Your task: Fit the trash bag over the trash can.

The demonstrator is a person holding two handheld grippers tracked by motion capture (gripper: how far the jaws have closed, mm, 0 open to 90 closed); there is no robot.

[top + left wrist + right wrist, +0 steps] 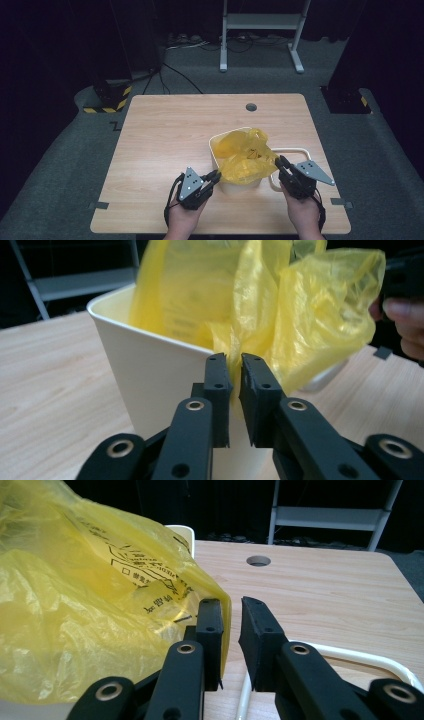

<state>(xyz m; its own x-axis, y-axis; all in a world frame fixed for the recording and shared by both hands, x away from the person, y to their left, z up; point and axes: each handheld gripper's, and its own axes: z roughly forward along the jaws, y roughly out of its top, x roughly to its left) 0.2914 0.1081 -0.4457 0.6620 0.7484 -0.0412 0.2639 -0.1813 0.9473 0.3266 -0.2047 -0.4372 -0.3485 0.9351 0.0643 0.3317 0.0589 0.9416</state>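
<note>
though crinkled, glossy yellow bag (245,156)

The far and left parts of the table (165,130) lie bare and passable. Toward the near right, the cream bin (222,150), its yellow bag (247,157) and a white handle frame (292,150) block passage.

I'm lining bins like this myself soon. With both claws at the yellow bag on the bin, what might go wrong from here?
1. The left claw pinches only a thin fold of the yellow plastic bag; a pull may tear it or let it slip.
2. At the right claw the film lies against one pad with a gap beside it, so that side may fall free.
3. The cream bin looks light; tugging could tip or drag it.
</note>
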